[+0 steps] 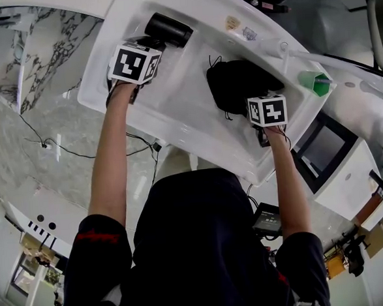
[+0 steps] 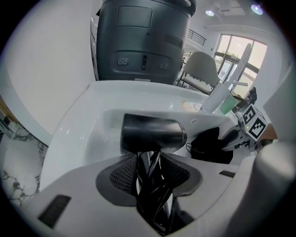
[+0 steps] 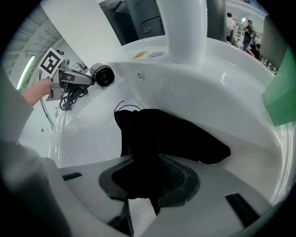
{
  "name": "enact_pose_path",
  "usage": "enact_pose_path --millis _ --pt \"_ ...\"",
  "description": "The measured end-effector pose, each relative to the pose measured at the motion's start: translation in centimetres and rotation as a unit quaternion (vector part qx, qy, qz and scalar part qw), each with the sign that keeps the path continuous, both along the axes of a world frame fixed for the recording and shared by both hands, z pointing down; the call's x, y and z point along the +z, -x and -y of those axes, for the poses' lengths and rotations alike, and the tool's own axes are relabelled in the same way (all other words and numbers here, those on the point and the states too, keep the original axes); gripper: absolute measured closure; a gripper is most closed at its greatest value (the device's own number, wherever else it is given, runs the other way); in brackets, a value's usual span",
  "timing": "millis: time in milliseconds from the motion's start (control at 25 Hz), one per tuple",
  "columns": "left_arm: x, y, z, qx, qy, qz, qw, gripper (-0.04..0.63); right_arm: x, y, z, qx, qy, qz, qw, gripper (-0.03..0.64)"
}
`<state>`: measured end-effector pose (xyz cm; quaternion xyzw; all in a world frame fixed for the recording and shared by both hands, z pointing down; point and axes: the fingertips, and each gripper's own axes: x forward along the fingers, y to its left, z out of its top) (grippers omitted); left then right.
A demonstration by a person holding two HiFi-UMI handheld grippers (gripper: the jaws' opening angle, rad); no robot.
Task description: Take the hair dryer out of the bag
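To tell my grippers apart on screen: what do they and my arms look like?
The left gripper and right gripper match: light grey bodies, dark textured pads, a white cube with black square markers. Short black sleeves with red trim.

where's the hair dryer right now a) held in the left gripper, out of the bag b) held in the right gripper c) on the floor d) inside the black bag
A: the left gripper clamps the hair dryer, apart from the black bag, which the right gripper pinches.
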<state>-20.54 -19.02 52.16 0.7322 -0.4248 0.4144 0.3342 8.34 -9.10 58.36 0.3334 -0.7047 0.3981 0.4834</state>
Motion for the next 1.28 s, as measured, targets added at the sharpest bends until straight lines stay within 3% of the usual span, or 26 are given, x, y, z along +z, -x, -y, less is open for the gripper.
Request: enact_pose_path --millis 320,680,1000,1280 --pt "1.0 0.4 -0.1 -0.009 0.0 0.011 0.9999 0.423 0.0 0.2 0.1 -0.002 0.0 -0.001 1.0 0.512" --pt "0.3 0.2 -0.1 -0.004 -0.03 0.038 0.9988 0.423 -1.0 0.3 0.1 0.002 -0.01 0.0 1.0 0.512" --pt "-3.9 -0.5 -1.7 -0.01 -0.083 0.024 0.9962 0.423 -2.8 0.8 0.1 0.006 -0.039 0.007 0.999 0.49" --pt "-7.3 -2.4 -5.2 -0.002 -0.112 -0.012 0.9936 0.423 -5.4 1.9 -0.3 0.024 -0.062 0.048 0.997 0.445"
